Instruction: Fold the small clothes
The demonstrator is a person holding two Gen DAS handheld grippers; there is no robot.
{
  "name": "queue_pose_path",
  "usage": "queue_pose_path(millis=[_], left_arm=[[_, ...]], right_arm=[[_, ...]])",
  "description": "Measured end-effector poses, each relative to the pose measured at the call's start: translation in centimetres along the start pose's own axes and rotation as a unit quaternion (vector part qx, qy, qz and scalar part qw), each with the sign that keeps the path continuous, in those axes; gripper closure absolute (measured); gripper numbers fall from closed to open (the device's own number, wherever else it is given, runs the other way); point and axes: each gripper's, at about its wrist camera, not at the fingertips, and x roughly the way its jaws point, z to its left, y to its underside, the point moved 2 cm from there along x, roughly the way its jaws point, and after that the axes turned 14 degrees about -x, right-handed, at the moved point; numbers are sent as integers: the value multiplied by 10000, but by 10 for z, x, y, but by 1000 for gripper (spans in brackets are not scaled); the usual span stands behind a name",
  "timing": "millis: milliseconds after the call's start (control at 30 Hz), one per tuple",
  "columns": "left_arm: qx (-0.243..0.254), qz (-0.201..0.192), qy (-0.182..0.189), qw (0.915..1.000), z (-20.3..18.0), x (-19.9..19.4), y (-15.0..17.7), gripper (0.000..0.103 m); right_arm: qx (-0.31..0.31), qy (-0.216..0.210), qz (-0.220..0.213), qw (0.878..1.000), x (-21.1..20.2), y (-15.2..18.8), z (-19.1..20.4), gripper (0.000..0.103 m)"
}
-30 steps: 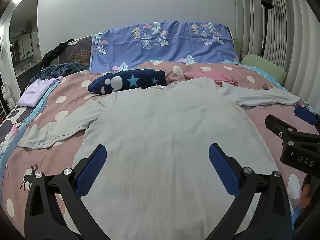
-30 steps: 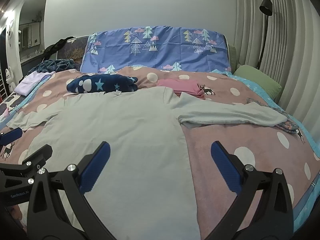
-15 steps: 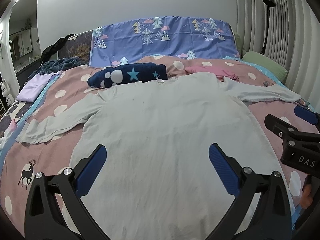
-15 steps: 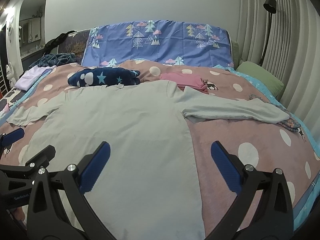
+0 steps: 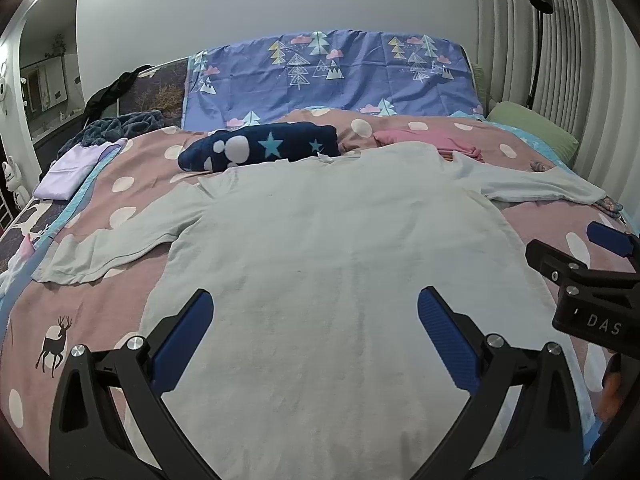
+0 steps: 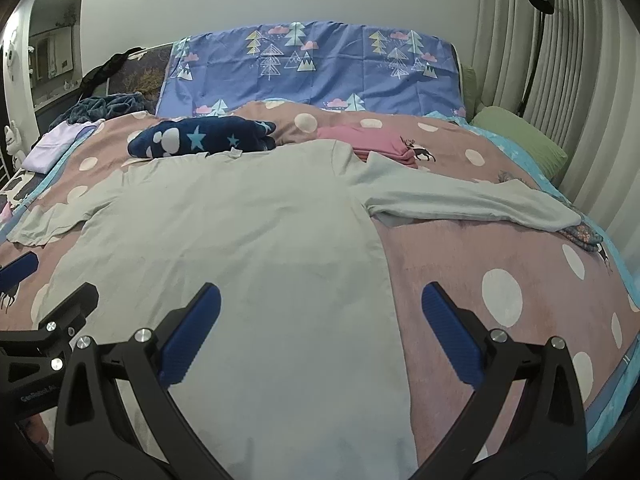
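Left wrist view: the left tongs (image 5: 314, 330) are being held wide open above the near hem of a pale grey long-sleeved shirt (image 5: 340, 248), gripping nothing. The shirt is being shown spread flat on the pink dotted bed (image 5: 100, 300), sleeves stretched left and right. The right tongs (image 6: 320, 326) are likewise being held open over the shirt's right edge (image 6: 384, 280), empty.

Home bedroom: bed (image 5: 532, 224), pillow (image 5: 532, 124)
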Motion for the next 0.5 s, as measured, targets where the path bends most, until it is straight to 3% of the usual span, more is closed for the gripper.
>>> queue_pose_path(millis=[500], left_arm=[[-22,54,24,10000,2,3,2,1]], right_arm=[[-14,-22,105,9999,6,3,2,2]])
